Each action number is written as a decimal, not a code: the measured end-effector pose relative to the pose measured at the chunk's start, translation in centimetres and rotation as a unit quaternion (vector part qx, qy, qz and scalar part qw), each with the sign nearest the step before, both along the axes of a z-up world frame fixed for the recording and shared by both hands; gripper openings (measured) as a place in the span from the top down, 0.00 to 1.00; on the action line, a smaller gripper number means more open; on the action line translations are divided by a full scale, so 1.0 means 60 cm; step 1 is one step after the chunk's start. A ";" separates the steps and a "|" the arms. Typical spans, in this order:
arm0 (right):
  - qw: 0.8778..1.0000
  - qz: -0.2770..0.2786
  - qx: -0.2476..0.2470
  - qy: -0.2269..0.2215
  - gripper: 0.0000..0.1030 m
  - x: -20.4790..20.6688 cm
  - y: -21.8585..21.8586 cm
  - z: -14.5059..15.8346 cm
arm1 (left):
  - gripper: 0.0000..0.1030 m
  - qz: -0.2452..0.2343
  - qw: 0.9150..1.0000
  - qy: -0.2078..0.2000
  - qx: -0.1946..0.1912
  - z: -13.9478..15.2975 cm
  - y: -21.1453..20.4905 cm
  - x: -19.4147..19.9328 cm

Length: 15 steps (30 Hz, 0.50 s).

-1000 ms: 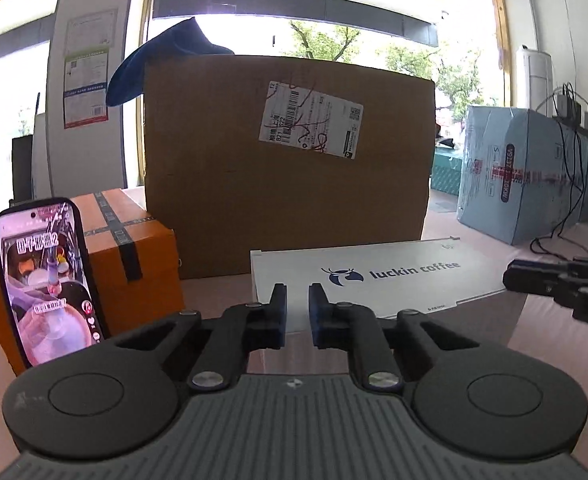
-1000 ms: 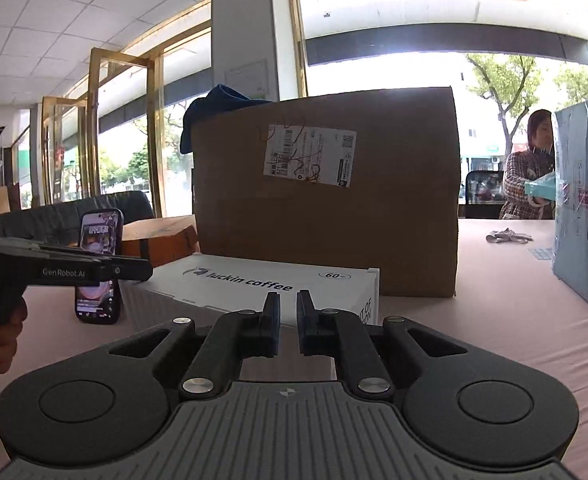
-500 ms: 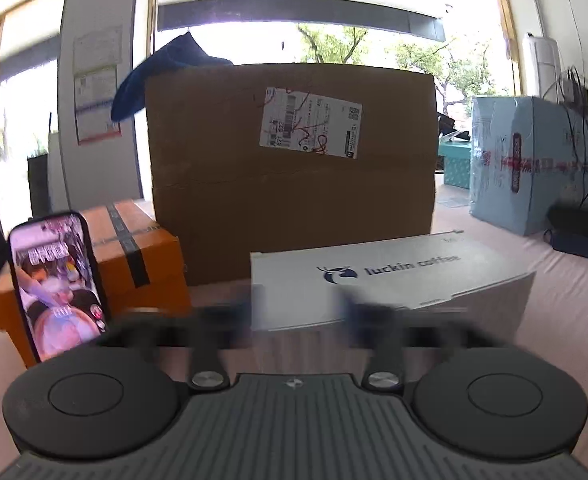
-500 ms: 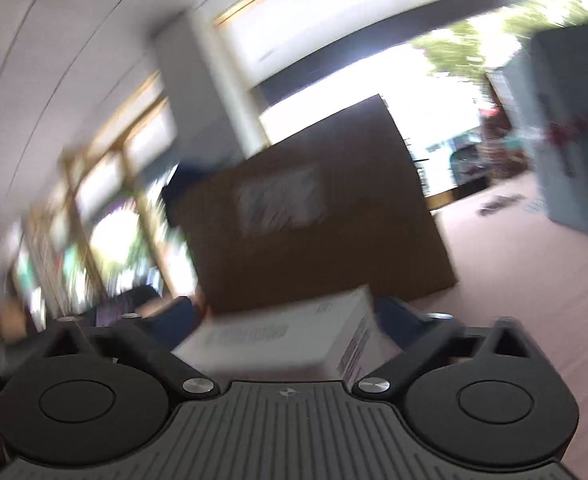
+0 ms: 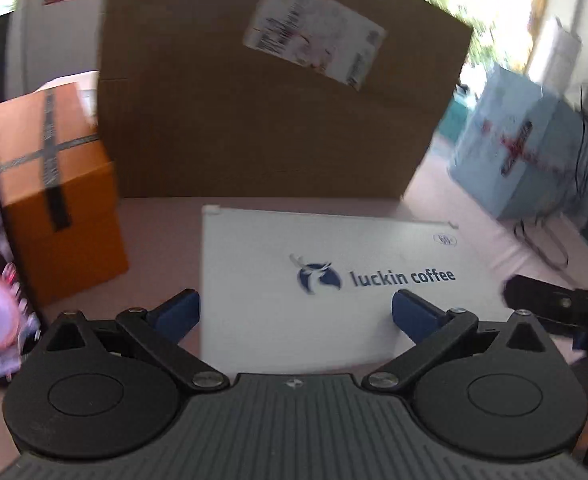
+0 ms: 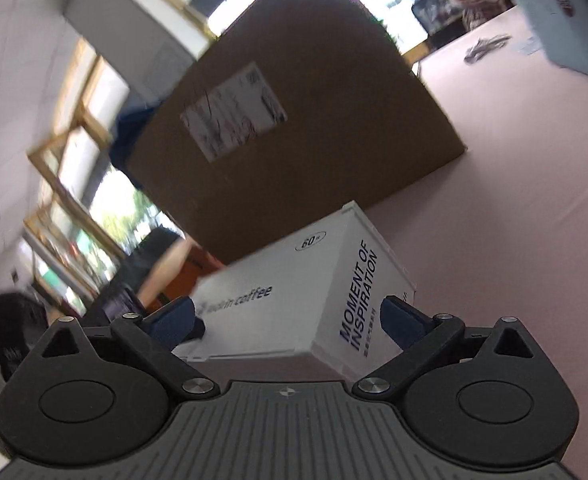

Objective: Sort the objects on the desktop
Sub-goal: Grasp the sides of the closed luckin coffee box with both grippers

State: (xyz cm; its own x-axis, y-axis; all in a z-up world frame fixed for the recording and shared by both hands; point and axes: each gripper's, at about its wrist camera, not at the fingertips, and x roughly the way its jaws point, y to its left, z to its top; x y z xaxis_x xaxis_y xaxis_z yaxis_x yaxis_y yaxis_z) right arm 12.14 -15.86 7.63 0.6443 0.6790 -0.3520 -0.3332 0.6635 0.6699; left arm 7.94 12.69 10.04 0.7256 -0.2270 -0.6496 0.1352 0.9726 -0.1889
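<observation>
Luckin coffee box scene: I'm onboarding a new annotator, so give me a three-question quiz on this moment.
1. True or false: the left hand-held gripper is shut.
2. What stands directly behind the white luckin coffee box?
A. orange box
B. brown cardboard box
C. blue carton
3. Fill in: the side of the white box facing the right hand-held gripper reads "MOMENT OF ____".

Key: 1 false, both are open; 2 B, the brown cardboard box, while the orange box sits left; 3 INSPIRATION.
</observation>
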 end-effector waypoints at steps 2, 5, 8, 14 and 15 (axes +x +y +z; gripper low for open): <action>0.999 0.015 -0.032 0.015 0.04 0.022 0.017 0.005 | 0.00 0.000 1.000 0.013 0.006 0.005 -0.006 0.017; 0.998 0.021 -0.049 0.034 0.04 0.043 0.031 -0.004 | 0.00 0.002 1.000 0.019 -0.017 0.001 0.004 0.031; 0.998 0.015 -0.039 0.045 0.00 0.050 0.035 -0.024 | 0.00 -0.002 0.998 0.022 -0.059 -0.010 0.028 0.038; 0.999 0.006 -0.018 0.043 0.00 0.049 0.031 -0.039 | 0.00 -0.011 0.995 0.041 -0.095 -0.016 0.047 0.049; 0.999 0.002 -0.018 0.040 0.01 0.047 0.032 -0.038 | 0.00 -0.008 0.995 0.042 -0.095 -0.015 0.045 0.049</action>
